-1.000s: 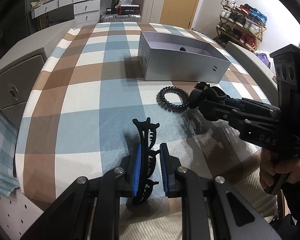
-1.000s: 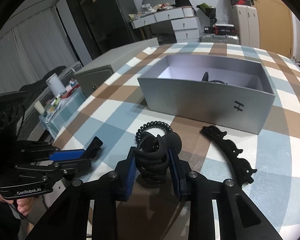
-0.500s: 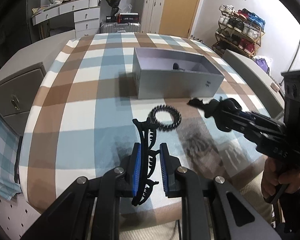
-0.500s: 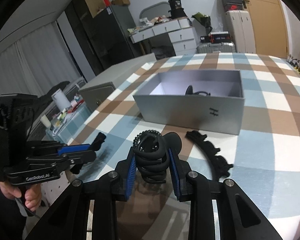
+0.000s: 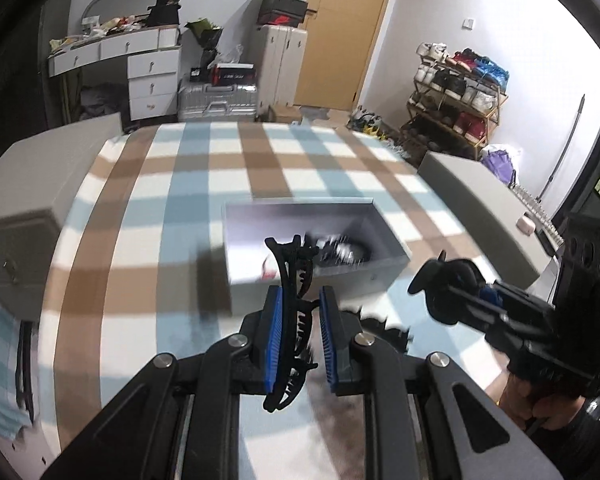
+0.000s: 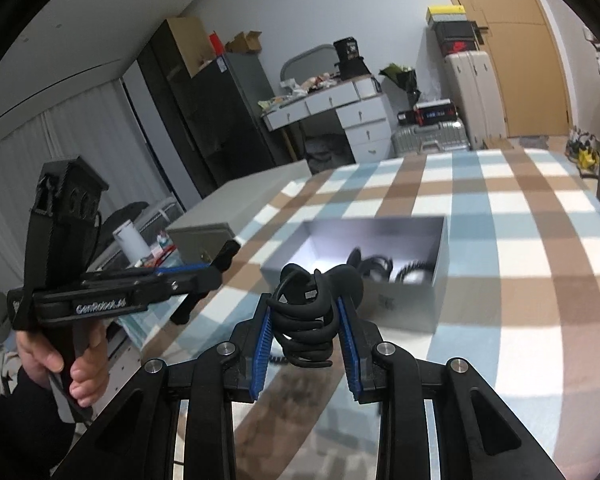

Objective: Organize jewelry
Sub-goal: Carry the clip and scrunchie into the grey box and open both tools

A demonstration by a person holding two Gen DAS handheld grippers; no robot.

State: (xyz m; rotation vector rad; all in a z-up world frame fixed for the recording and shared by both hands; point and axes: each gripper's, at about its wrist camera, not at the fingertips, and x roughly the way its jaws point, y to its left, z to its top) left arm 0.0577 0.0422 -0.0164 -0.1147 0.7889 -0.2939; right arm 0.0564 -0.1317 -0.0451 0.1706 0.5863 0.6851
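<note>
In the left wrist view, the left gripper (image 5: 298, 336) is clamped on a black claw clip (image 5: 290, 312), the clip's long axis running forward along the fingers toward the open grey box (image 5: 236, 240), which lies straight ahead and below on the checked cloth (image 5: 148, 208). In the right wrist view, the right gripper (image 6: 305, 338) is clamped on a knotted black hair tie (image 6: 306, 316); the box (image 6: 440, 256) sits ahead, slightly right. Both look about equally near it.
</note>
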